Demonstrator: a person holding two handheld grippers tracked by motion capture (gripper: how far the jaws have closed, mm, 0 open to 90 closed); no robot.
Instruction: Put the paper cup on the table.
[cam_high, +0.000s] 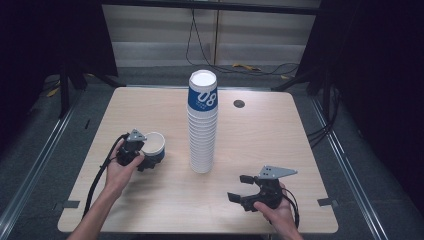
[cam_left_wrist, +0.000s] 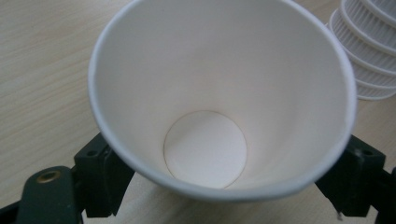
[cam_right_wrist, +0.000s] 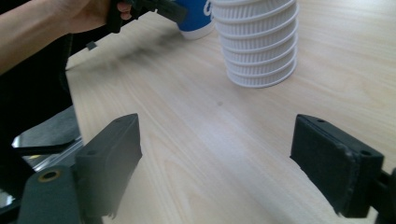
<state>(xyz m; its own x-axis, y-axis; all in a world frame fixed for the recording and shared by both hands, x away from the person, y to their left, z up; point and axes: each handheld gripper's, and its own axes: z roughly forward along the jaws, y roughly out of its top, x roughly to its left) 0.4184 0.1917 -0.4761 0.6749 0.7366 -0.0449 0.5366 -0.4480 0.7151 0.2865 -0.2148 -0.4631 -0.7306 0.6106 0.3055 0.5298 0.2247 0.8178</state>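
Paper cup (cam_high: 154, 144), single, blue outside and white inside, sits clamped in my left claw (cam_high: 146, 159) at the near left of the worktop (cam_high: 260, 130), well left of the cup stack (cam_high: 202, 125). In the left gripper view the cup (cam_left_wrist: 219, 93) tilts its open mouth toward the camera, with the two black jaws pressing its outer wall from either side. I cannot tell whether its base rests on the worktop or hangs just above it.

My right claw (cam_high: 241, 187) stands at the near right with its jaws wide apart and nothing between them; the right gripper view shows bare worktop (cam_right_wrist: 201, 140) ahead and the foot of the stack (cam_right_wrist: 258, 46) beyond.

Step in hand, by my judgement: one cup is separated and held, and is due either to be set down apart or to go onto the stack. The next move calls for holding the cup level and keeping the squeeze light, since the thin wall would crease easily. The stack is tall, narrow and leans slightly, so any approach must avoid brushing it.

Count: one loose cup, one stack whose ribbed rims are too many to number, two claws, one worktop.
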